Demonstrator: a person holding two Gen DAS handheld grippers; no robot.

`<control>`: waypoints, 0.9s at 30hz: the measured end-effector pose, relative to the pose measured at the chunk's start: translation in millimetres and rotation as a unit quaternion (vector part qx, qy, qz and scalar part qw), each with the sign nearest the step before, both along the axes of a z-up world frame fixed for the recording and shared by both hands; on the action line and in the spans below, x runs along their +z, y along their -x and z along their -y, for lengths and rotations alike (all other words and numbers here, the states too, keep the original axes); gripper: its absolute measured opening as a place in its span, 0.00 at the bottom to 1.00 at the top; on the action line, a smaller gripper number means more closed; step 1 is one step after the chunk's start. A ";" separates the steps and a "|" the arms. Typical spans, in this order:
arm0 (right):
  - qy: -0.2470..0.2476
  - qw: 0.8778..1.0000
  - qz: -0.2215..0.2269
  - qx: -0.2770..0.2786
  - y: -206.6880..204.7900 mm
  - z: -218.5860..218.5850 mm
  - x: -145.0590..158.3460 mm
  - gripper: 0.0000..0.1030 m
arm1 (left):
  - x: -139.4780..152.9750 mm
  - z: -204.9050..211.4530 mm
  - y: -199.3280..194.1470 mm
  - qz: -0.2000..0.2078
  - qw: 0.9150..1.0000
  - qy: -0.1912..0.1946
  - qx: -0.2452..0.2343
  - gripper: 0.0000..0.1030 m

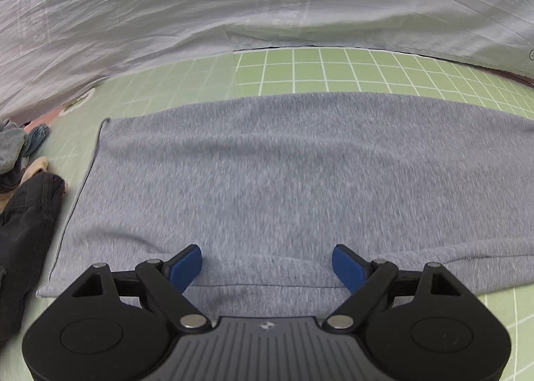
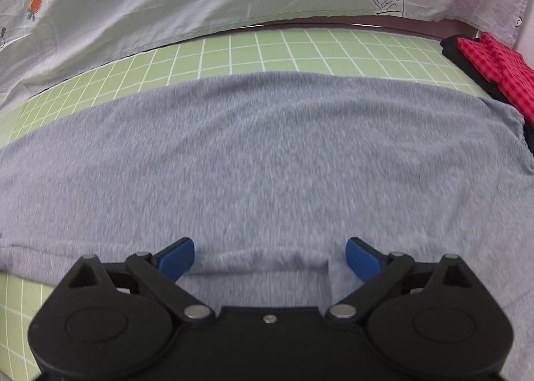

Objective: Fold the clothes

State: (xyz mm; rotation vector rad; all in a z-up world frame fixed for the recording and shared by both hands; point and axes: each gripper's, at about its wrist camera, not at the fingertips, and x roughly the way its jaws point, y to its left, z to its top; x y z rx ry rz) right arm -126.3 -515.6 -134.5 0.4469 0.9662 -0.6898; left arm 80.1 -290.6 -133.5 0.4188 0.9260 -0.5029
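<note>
Grey garment [image 1: 283,174] lies flat across frame centre on green grid mat [image 1: 333,70]; left gripper [image 1: 267,264] and right gripper [image 2: 269,257] hover with blue fingers spread, empty.

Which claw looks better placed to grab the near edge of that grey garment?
Probably the right claw: the grey garment's raised fold lies between its open fingers. The left claw is open over flat cloth.
</note>
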 end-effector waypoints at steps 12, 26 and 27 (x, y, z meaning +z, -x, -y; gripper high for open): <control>0.012 0.999 0.031 -0.020 29.6 -20.6 21.3 0.96 | 2.5 -63.3 24.3 -0.030 0.999 0.009 0.021 0.84; 0.033 0.999 0.025 -0.013 -15.9 -2.0 21.4 0.96 | 31.3 -34.7 -30.3 0.018 0.997 0.062 0.047 0.86; 0.031 0.999 0.018 -0.014 -18.7 0.3 16.4 0.96 | 28.7 -29.5 -34.5 0.016 0.997 0.063 0.042 0.86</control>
